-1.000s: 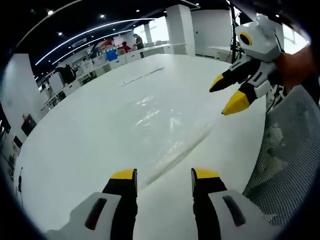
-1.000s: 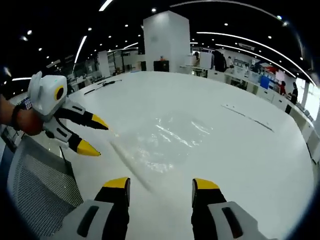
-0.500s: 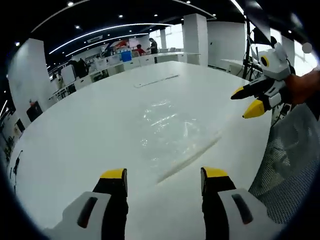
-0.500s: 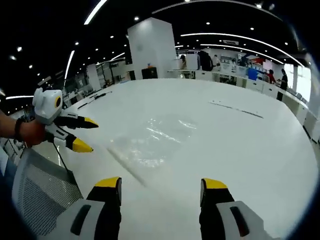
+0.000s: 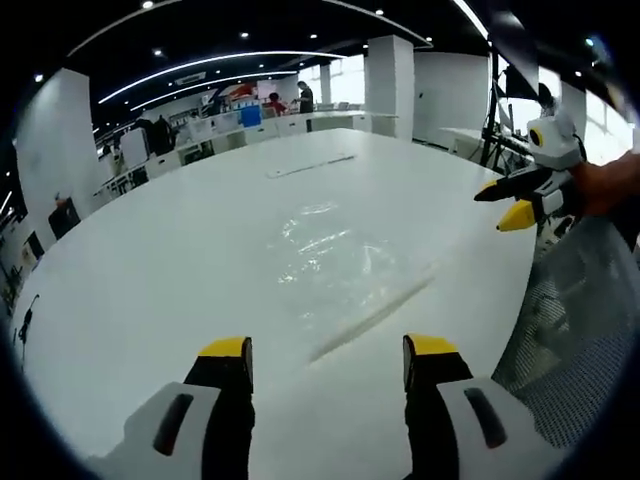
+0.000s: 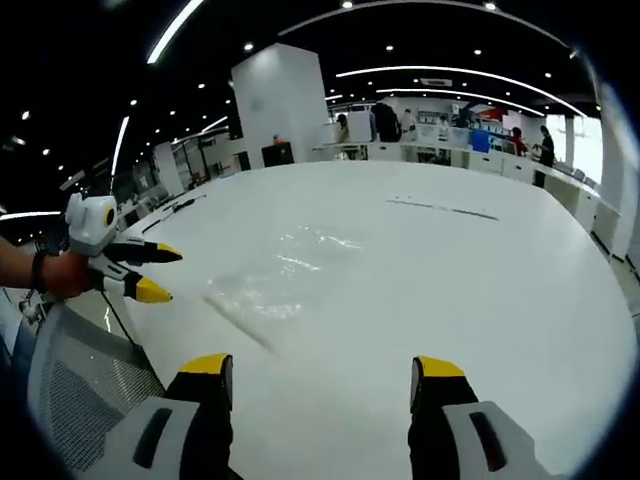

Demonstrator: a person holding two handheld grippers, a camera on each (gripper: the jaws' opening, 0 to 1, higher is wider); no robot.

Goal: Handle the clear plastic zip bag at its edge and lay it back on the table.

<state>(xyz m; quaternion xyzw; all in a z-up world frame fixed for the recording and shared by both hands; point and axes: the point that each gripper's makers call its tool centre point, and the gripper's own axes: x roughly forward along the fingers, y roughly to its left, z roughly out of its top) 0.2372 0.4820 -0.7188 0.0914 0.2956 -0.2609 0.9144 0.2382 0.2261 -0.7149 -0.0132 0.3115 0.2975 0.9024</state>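
The clear plastic zip bag (image 5: pixel 335 265) lies flat on the white table (image 5: pixel 150 270), its zip edge a pale strip nearest me. My left gripper (image 5: pixel 325 352) hovers open above the table, short of that edge, nothing between its jaws. In the right gripper view the same bag (image 6: pixel 280 285) lies ahead and left of my right gripper (image 6: pixel 320 368), which is open and holds nothing. The right gripper (image 5: pixel 512 200) also appears at the right of the left gripper view, held by a hand, away from the bag. The left gripper (image 6: pixel 150 272) appears at the left of the right gripper view.
A grey mesh chair back (image 5: pixel 565 320) stands at the table's edge beside me, also seen as the chair (image 6: pixel 75 390). A thin dark strip (image 6: pixel 440 209) lies farther out on the table. A white pillar (image 6: pixel 280 100), desks and people stand in the background.
Both grippers have drawn back and away from the bag, which now looks smaller and lies flat. The other gripper sits farther off in each view.
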